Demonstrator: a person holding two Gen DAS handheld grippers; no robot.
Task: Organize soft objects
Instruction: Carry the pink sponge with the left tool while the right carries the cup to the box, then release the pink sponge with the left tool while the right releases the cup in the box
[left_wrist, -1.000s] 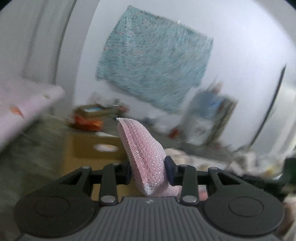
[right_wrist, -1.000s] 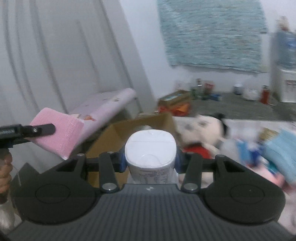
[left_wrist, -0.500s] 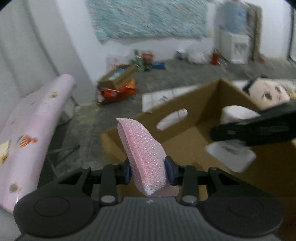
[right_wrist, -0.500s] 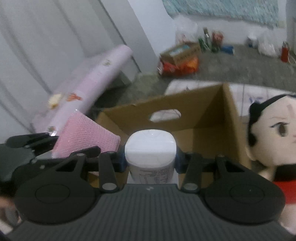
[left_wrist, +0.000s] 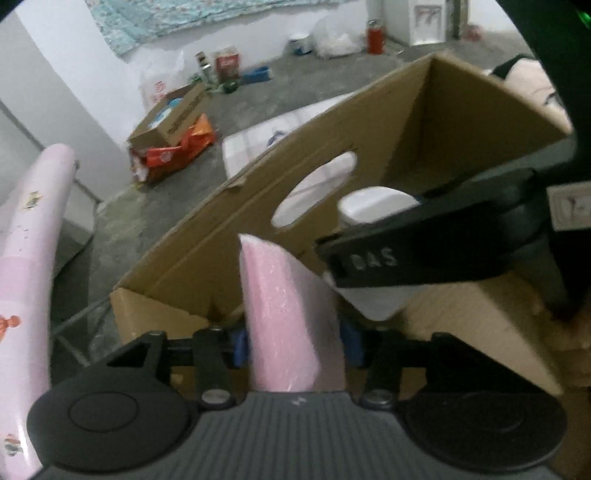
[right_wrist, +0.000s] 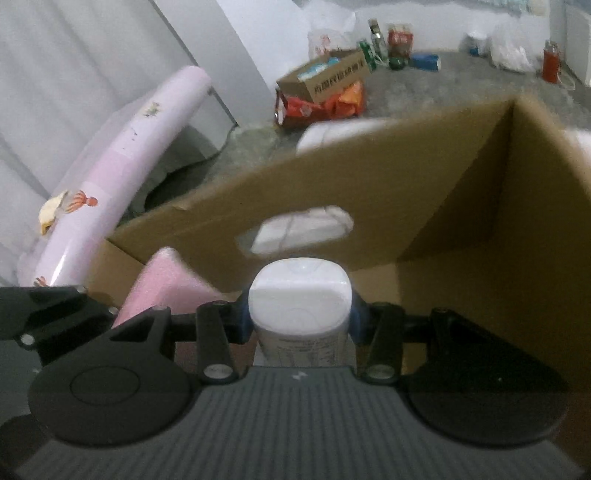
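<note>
My left gripper (left_wrist: 293, 343) is shut on a pink sponge-like pad (left_wrist: 280, 314) and holds it inside the near left corner of an open cardboard box (left_wrist: 369, 122). My right gripper (right_wrist: 299, 321) is shut on a white wipes pack (right_wrist: 300, 295) and holds it inside the same box (right_wrist: 406, 184), just right of the pink pad (right_wrist: 166, 284). The right gripper and its white pack (left_wrist: 369, 203) show in the left wrist view, close on the right. The box has an oval handle hole (right_wrist: 299, 230) in its far wall.
A pink padded roll (right_wrist: 122, 173) lies left of the box. A small carton with orange bags (right_wrist: 325, 88), bottles, a red flask (right_wrist: 550, 64) and plastic bags stand on the grey floor by the far wall. White sheets lie behind the box.
Both grippers have come down and forward, from above and before the box into it, each still holding its object. The doll has left both views.
</note>
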